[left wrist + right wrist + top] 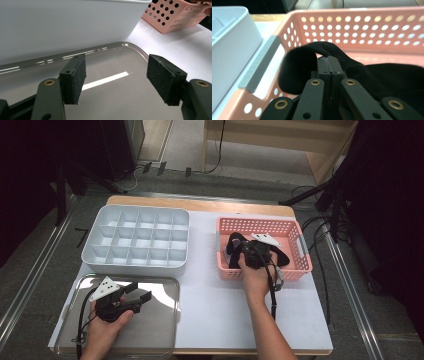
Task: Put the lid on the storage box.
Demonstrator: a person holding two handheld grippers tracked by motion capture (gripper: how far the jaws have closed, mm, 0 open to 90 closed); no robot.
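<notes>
Right gripper view shows the right gripper [328,59] pinching a soft, light black sock [297,67] at its raised fold; left gripper [116,80] jaws spread.

Black cloth [299,65] partly hidden behind closed fingers [323,65]; right part cut by frame edge.

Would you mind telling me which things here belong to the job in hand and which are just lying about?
In use:
- right gripper, shut on the black cloth
- pink basket holding that cloth

Lying about for now:
- white divided organiser
- metal tray
- left gripper, open above the tray
</notes>
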